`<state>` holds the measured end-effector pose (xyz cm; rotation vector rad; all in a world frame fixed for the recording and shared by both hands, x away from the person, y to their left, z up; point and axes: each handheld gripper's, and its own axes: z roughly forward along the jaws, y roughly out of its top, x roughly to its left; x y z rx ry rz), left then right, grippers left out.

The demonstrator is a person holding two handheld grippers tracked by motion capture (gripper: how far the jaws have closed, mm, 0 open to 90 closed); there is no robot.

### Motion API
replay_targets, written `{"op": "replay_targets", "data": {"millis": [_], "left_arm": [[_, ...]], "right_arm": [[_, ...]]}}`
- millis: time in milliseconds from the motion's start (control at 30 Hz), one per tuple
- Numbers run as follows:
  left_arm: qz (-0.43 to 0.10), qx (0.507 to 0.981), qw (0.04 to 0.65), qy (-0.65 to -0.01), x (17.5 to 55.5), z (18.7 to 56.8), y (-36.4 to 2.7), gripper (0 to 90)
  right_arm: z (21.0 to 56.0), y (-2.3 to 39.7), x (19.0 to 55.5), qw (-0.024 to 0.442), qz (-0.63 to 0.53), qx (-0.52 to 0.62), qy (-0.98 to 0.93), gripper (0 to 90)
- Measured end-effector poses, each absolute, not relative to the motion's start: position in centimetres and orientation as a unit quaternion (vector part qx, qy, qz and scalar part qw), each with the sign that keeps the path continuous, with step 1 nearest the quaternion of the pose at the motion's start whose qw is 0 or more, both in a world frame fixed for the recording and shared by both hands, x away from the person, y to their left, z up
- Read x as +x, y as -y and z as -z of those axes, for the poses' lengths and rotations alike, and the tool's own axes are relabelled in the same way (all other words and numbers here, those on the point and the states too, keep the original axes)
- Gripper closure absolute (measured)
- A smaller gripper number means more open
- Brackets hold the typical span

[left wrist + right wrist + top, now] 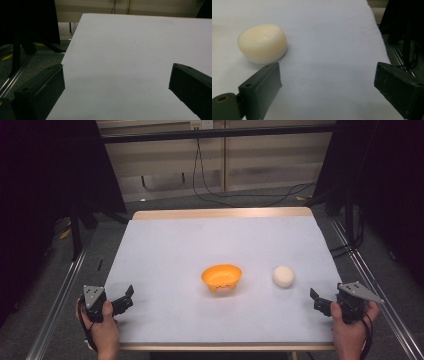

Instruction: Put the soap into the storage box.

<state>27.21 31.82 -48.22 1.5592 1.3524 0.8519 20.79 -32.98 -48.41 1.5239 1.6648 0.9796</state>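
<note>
An orange bowl (222,277) sits near the middle of the white table (220,240). To its right lies a cream-white round lump (283,276), which the right gripper view has ahead and to the left (262,43) of the jaws. My right gripper (317,300) hovers at the table's right front, jaws wide apart with nothing between them (328,82). At the left front edge is my left gripper (126,298), likewise open over bare table (116,82).
Metal rails (60,295) run along both sides of the table. Dark curtains and stand legs (75,230) flank it on the floor. Black cables (210,190) trail across the floor behind the far edge.
</note>
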Motion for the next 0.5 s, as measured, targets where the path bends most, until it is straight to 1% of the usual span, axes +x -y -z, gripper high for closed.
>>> {"op": "replay_targets", "data": {"millis": [100, 233, 333, 367, 500], "left_arm": [[-0.342, 0.631, 0.436, -0.543, 27.25, 48.23, -31.67, 0.0], [-0.342, 0.633, 0.428, -0.547, 27.34, 48.21, -31.8, 0.0], [-0.341, 0.633, 0.427, -0.548, 27.38, 48.22, -31.79, 0.0], [-0.343, 0.632, 0.427, -0.548, 27.4, 48.24, -31.73, 0.0], [-0.337, 0.637, 0.427, -0.547, 27.49, 48.27, -31.71, 0.0]], "right_arm": [[48.43, 32.74, 20.96, 0.327, -0.37, 0.572, -0.655, 15.1], [48.37, 32.57, 20.99, 0.329, -0.368, 0.562, -0.664, 15.1], [48.28, 32.16, 21.08, 0.368, -0.341, 0.548, -0.669, 15.6], [48.28, 32.08, 21.2, 0.372, -0.334, 0.541, -0.676, 15.6], [48.1, 32.26, 21.6, 0.341, -0.363, 0.516, -0.697, 16.3]]}}
